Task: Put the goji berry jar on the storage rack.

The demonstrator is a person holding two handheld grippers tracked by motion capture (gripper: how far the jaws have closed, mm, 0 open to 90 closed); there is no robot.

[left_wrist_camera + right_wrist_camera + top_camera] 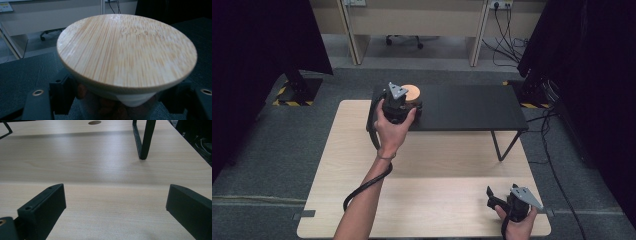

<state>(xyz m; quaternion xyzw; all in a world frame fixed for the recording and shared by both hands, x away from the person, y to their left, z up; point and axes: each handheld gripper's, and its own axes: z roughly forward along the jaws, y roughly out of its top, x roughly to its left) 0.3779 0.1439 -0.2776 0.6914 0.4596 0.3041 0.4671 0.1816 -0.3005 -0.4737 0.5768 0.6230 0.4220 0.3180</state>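
We see a glass jar [110, 107] with a round bamboo lid [413, 92] standing on the left end of a black shelf [472, 107]; the shelf stands on a light wooden table [432, 170]; the left gripper [404, 106] is at the jar, and in the left gripper view its two jaws sit on both sides of the glass, under the lid, holding it; the right gripper [490, 195] rests low near the table's right front corner, well apart from the jar; its jaws are spread wide with nothing between them; one thin black leg [143, 140] of the shelf stands on the table ahead of it.
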